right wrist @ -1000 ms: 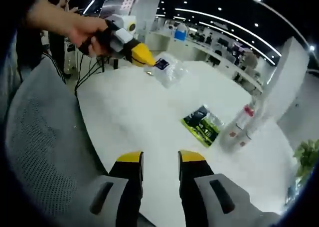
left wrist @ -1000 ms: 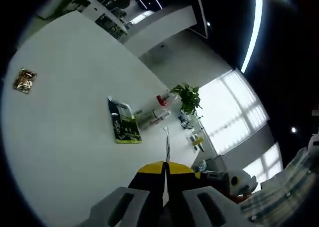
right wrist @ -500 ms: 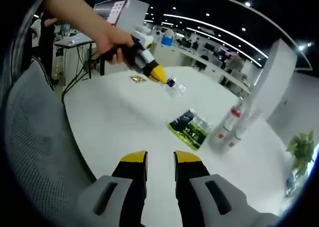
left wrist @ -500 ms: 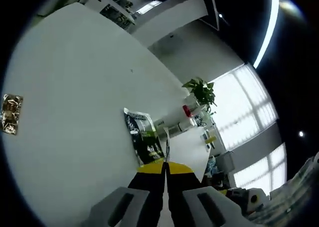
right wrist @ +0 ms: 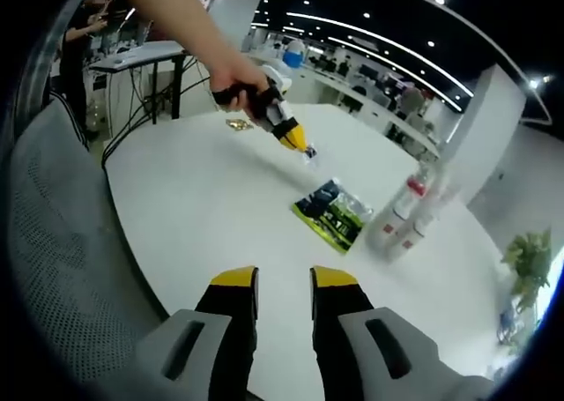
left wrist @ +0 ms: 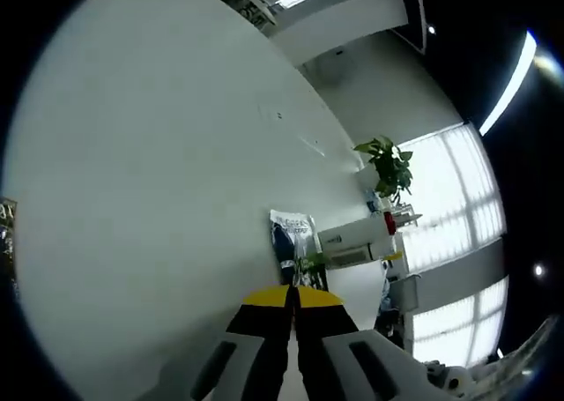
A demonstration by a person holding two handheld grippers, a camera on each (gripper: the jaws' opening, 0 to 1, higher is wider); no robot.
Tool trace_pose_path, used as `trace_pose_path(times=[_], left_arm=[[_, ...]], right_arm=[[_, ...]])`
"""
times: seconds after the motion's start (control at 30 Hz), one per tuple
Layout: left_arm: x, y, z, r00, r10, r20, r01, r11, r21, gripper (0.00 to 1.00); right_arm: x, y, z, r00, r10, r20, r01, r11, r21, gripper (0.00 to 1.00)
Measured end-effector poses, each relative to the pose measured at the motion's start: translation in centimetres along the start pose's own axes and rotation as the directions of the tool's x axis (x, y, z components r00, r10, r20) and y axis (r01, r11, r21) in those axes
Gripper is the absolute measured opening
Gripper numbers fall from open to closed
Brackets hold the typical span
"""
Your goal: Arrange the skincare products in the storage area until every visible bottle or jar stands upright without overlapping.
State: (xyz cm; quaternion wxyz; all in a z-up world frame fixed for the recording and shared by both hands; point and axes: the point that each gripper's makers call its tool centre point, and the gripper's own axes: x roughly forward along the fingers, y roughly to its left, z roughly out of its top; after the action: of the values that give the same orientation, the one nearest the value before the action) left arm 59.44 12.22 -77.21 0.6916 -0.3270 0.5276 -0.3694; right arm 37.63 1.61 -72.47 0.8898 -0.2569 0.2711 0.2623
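Note:
Two clear bottles with red caps sit side by side on the white table, and they seem to lie on their sides. In the left gripper view they appear past a green and black packet. That packet lies flat just left of the bottles. A hand holds my left gripper above the table, shut on a small clear packet with a dark label. Its yellow tips are pressed together. My right gripper stands open over the near table edge, nothing between its fingers.
A golden wrapper lies on the far side of the table, behind the hand. A grey mesh chair back stands close on the left. A potted plant is beyond the bottles. Office desks fill the background.
The left gripper has carried the clear packet across the table and lower, closer to the green packet. The right gripper has stayed open and hardly moved.

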Motion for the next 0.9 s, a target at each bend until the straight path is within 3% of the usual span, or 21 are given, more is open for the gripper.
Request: trace_pose_path(times=[0.3,0.53,0.57,0.7,0.9], left_arm=[[1.2,1.8,1.0,0.999,0.026,-0.036,-0.026,1.000,0.000,0.01],[1.3,2.5,0.3,0.995,0.052,-0.085,-0.052,0.999,-0.003,0.01],[1.3,2.8,0.3,0.994,0.062,-0.090,-0.060,0.998,0.025,0.01],[1.4,3.1,0.4,0.992,0.078,-0.101,-0.079,0.997,-0.002,0.02],[1.4,3.4,0.4,0.988,0.096,-0.124,-0.098,0.995,-0.010,0.03]], right_arm=[[0.2,-0.2,-0.5,1.000,-0.008,-0.024,0.009,1.000,0.027,0.24],[0.2,-0.3,-0.7,0.999,-0.012,-0.035,0.013,0.999,0.033,0.24],[0.2,-0.2,-0.7,0.999,-0.012,-0.035,0.013,0.999,0.029,0.24],[0.2,0.3,-0.4,1.000,-0.005,-0.030,0.005,1.000,-0.010,0.24],[0.1,-0.3,-0.6,0.999,-0.018,-0.031,0.019,1.000,0.024,0.27]])
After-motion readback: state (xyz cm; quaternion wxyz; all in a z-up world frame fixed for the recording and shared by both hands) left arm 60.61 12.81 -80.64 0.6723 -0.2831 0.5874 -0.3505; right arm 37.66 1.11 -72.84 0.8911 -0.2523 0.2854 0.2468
